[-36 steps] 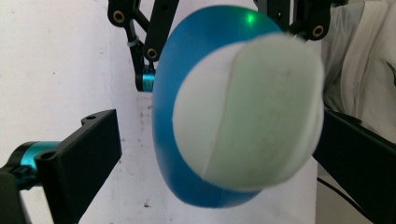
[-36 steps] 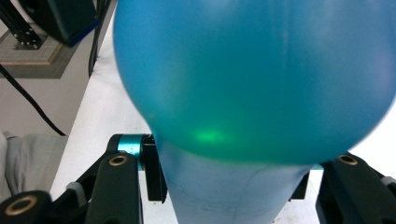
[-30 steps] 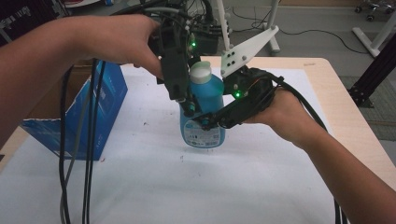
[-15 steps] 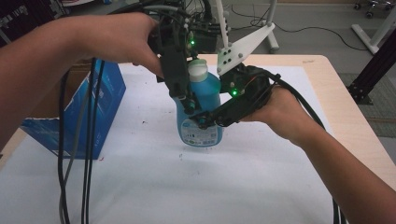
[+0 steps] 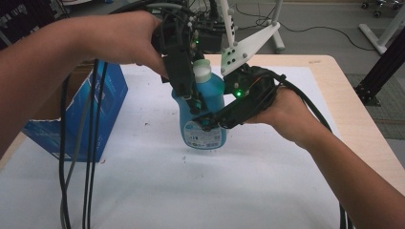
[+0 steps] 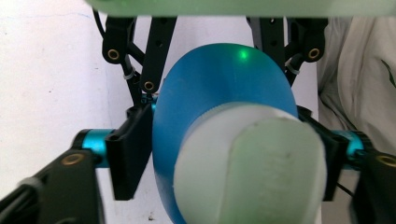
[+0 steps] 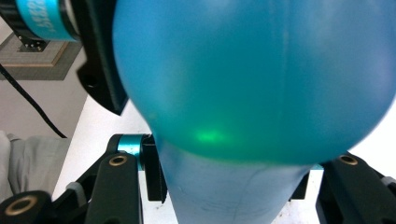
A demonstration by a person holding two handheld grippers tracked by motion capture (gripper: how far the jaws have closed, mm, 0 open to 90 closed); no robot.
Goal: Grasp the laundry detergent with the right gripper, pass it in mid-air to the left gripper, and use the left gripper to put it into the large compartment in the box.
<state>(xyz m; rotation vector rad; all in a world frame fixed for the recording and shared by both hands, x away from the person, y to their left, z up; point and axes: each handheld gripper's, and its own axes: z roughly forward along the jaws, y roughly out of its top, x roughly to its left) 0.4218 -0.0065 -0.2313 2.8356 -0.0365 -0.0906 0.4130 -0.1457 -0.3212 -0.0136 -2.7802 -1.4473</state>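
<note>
In the high view, a blue bottle [image 5: 203, 112] with a pale cap [image 5: 201, 70] is seen upright on the white-covered table [image 5: 267, 186], gripped from two sides: the left claw [image 5: 193, 102] comes down from above along the bottle's upper body, and the right claw [image 5: 207, 123] reaches in level from the right and pinches the lower body near the label. The grasp is judged done; lifting, carrying or work on the cap is judged left, the bottle's base appearing to rest on the table. A blue box [image 5: 76, 112] stands just to the left, near enough to hamper a leftward move, and cables [image 5: 79, 157] hang before it. In the left gripper view, the left claw's jaws have just been closing, and the pads are seen against the bottle [image 6: 219, 93] at both flanks. In the right gripper view, the bottle [image 7: 252, 79] is clamped between the right claw's pads.
</note>
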